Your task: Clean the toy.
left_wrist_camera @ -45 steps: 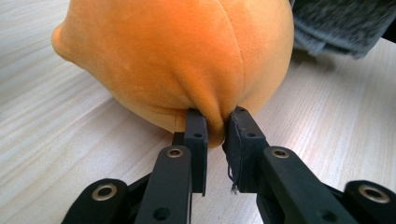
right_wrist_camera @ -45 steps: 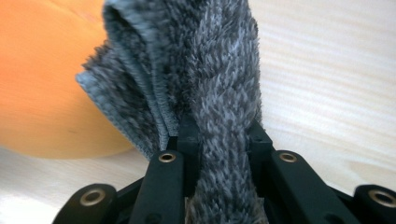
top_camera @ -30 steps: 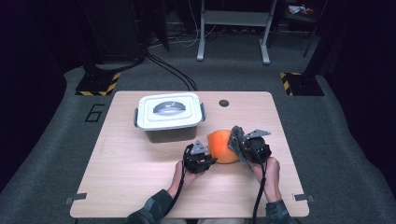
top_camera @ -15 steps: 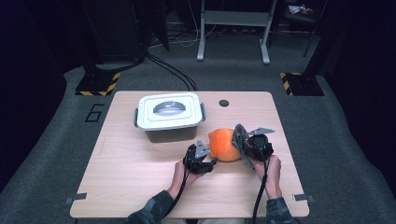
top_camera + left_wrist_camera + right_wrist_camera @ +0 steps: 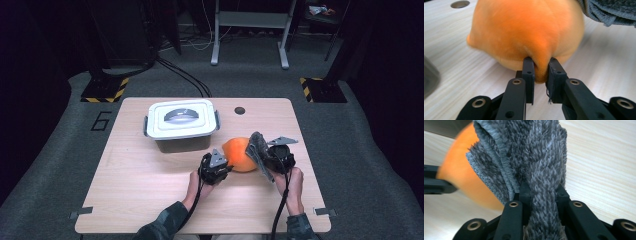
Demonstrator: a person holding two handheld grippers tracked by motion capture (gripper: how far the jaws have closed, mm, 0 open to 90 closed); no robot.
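An orange plush ball (image 5: 240, 154) lies on the wooden table (image 5: 150, 200), right of centre. My left gripper (image 5: 226, 167) is at its near left side. In the left gripper view the jaws (image 5: 540, 62) have just been closing and now pinch a fold of the orange plush (image 5: 524, 32). My right gripper (image 5: 261, 155) is shut on a grey fluffy cloth (image 5: 255, 147), which rests against the ball's right side. In the right gripper view the cloth (image 5: 534, 150) bunches up between the jaws (image 5: 542, 188), and the orange plush (image 5: 461, 177) sits behind it.
A white lidded plastic bin (image 5: 181, 122) with side clips stands just behind and left of the ball. A round hole (image 5: 239, 110) is in the tabletop near the far edge. Bare wood stretches to the left and along the front.
The left gripper pulled back a little from the ball half a second ago and is now against it again. The right hand and the cloth have hardly moved.
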